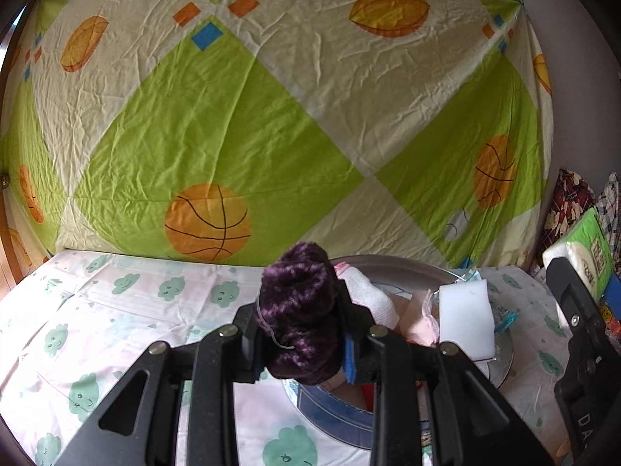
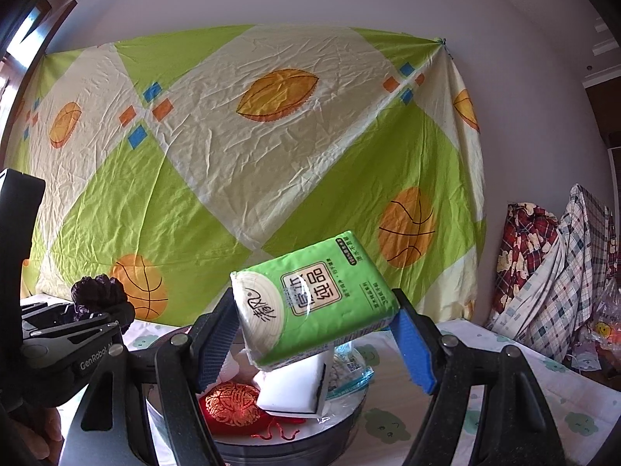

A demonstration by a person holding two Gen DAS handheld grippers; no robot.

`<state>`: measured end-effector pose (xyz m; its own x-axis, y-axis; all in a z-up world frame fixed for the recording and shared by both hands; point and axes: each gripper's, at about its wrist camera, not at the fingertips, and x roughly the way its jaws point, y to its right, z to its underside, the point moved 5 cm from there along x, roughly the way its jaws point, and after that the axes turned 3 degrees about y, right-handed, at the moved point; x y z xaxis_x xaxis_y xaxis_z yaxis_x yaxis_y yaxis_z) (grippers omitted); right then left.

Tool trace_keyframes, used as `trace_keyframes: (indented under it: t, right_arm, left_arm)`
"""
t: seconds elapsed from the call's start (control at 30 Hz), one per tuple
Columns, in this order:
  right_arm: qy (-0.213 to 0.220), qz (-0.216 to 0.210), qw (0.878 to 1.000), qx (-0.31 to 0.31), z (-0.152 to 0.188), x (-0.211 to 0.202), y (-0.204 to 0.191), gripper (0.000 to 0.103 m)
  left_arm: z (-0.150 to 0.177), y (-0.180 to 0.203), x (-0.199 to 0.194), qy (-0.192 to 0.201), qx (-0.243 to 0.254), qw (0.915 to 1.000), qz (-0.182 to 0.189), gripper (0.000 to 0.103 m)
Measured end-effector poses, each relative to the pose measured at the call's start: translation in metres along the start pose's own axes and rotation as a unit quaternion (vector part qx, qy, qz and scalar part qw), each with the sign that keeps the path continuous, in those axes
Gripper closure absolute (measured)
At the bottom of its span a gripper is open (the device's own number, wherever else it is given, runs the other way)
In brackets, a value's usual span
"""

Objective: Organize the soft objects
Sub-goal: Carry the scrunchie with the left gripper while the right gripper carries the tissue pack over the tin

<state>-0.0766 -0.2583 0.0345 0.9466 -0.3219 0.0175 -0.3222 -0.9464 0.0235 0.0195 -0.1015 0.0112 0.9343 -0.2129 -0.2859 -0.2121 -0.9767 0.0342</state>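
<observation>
My left gripper [image 1: 300, 339] is shut on a dark purple fuzzy scrunchie [image 1: 299, 310] and holds it above the round metal tin [image 1: 500, 365]. The scrunchie also shows in the right wrist view [image 2: 101, 297]. My right gripper [image 2: 318, 343] is shut on a green tissue pack [image 2: 310, 303], tilted, held above the tin [image 2: 341, 423]. In the tin lie a white sponge block [image 1: 465, 318] [image 2: 299, 392], a white sock [image 1: 368, 299], a red embroidered pouch [image 2: 233, 406] and a plastic packet [image 2: 349, 369].
The tin stands on a bed sheet with green cloud prints [image 1: 116, 303]. A green and cream basketball-print sheet [image 1: 271, 116] hangs behind. Plaid and floral clothes [image 2: 555, 272] pile at the right by the wall.
</observation>
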Motion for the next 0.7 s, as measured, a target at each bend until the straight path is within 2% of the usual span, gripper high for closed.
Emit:
trace_keyframes:
  t: [0.3,0.7]
  right_arm:
    - [-0.006,0.020,1.000,0.005,-0.001,0.013,0.020,0.026]
    - [-0.012,0.032,0.999,-0.022,-0.003,0.039,0.032,0.026]
  left_arm:
    - [-0.004,0.024,0.011,-0.002,0.006,0.9998,0.019,0.076]
    - [-0.007,0.043,0.029,-0.011,0.004,0.9993,0.035,0.076]
